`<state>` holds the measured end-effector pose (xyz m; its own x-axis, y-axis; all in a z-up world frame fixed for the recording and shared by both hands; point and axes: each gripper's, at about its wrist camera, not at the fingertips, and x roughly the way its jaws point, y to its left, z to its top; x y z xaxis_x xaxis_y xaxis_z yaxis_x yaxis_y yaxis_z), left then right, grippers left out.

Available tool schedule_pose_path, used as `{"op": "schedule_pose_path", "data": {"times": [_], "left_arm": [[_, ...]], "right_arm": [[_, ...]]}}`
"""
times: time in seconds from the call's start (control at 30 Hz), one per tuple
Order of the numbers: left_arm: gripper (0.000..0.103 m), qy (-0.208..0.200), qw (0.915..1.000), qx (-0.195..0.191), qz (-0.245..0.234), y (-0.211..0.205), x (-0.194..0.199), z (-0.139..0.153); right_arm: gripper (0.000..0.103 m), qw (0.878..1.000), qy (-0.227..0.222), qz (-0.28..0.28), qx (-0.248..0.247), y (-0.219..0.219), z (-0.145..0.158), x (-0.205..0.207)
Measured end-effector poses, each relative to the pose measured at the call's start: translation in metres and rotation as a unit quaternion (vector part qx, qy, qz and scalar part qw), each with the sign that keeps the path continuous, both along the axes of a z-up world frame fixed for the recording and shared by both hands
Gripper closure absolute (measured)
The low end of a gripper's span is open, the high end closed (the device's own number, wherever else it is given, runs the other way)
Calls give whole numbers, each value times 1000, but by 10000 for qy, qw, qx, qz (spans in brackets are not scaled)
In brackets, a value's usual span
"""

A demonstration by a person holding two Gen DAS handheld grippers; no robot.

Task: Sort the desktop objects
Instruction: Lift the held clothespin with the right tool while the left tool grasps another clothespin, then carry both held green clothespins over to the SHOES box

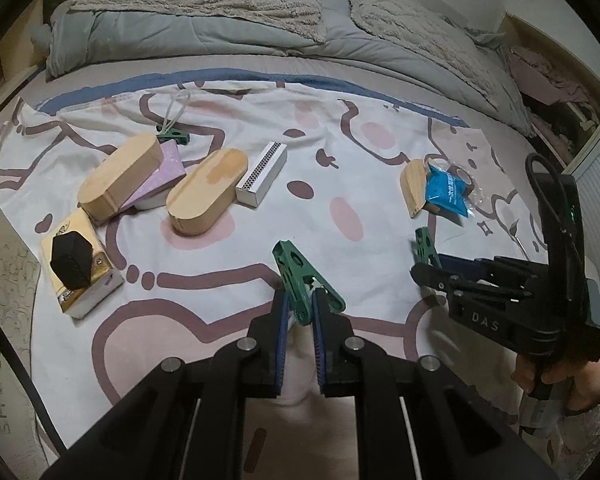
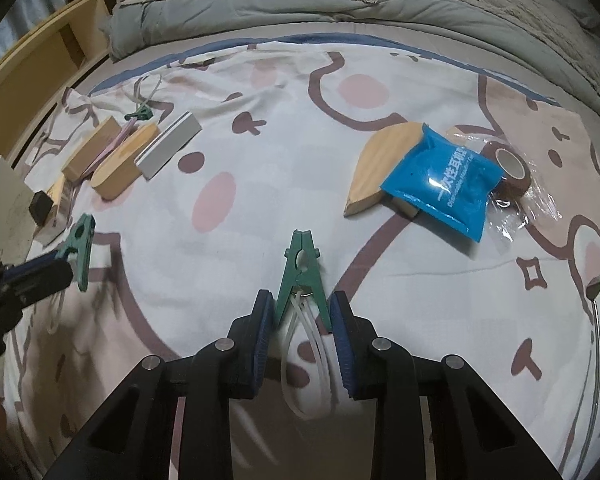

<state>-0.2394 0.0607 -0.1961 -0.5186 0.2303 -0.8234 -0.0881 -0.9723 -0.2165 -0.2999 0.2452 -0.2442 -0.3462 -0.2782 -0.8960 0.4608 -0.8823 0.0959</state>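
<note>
My left gripper (image 1: pixel 300 300) is shut on a green clothes peg (image 1: pixel 296 276), pinching its handle end, with the peg's nose pointing away over the patterned cloth (image 1: pixel 340 152). In the right wrist view the left gripper (image 2: pixel 66 270) comes in from the left with that peg (image 2: pixel 82 250). My right gripper (image 2: pixel 301 300) is shut on a second green peg (image 2: pixel 302 268), its blue pads against the two handle legs; white cable ties (image 2: pixel 300 344) hang from this peg. The left wrist view shows the right gripper (image 1: pixel 416 270) at the right with its peg (image 1: pixel 424 246).
At the left lie two oval wooden boxes (image 1: pixel 120 176) (image 1: pixel 208 192), a purple box (image 1: pixel 160 178), a white box (image 1: pixel 262 174), a third green peg (image 1: pixel 174 134) and a yellow packet (image 1: pixel 84 288) under a black block (image 1: pixel 70 260). A blue pouch (image 2: pixel 440 188), wooden piece (image 2: pixel 384 160), tape roll (image 2: pixel 510 170) and spoon (image 2: pixel 596 284) lie to the right.
</note>
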Motion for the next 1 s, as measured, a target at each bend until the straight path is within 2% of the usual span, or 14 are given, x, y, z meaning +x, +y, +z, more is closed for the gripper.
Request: {"op": "schedule_pose_path", "data": {"times": [0.47,0.73,1.0], "left_arm": [[91,129,9999,-78,-57,1,13,14],[91,273,9995,-117,-99,0,23,26],[91,575,9981,-195,-124,-5,33,47]], "right_arm": [[73,9996,-296,23,13,9,7,25],[73,10000,-56,50,19,15,25,40],[73,9993,228,-202,-197,23,55,44]]}}
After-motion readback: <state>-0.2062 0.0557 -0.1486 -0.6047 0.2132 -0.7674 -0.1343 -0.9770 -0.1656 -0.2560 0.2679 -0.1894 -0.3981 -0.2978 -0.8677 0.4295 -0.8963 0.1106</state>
